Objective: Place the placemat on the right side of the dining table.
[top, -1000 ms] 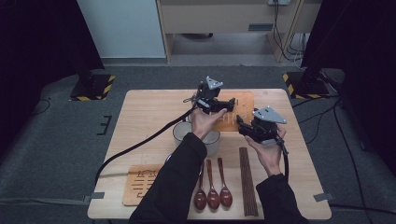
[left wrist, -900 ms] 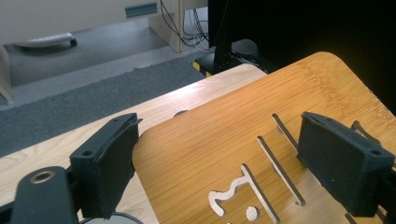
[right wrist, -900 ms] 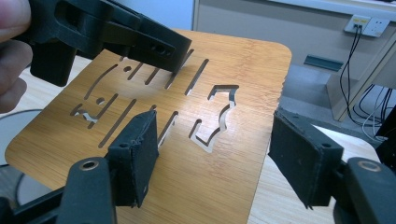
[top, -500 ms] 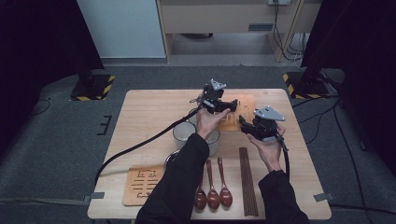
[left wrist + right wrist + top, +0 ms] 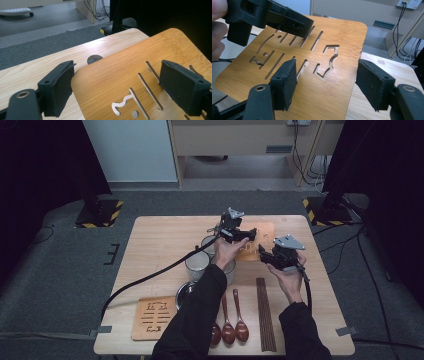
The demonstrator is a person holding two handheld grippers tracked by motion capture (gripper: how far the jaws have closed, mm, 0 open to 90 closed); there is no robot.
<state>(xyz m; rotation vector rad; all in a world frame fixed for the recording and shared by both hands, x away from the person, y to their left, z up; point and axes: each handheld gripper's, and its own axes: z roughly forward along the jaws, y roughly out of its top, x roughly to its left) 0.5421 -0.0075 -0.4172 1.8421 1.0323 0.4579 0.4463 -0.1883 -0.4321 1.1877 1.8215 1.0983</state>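
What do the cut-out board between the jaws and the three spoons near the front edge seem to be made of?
The cut-out board looks like bamboo: fine straight grain in strips, warm orange tone, a soft satin sheen. The spoons look like dark reddish-brown wood, possibly lacquered, since their bowls glint; too small to be sure.

From above, my sleeve covers part of the clear glass cup (image 5: 227, 268) and the round metal lid (image 5: 183, 290) at seven o'clock.

place: my recording lab | proof: black curtains (image 5: 45, 170) left and right | yellow-black striped stand bases (image 5: 100, 213) on grey carpet (image 5: 60, 270) | cables (image 5: 305, 150) far right | pale wooden table (image 5: 160, 245)
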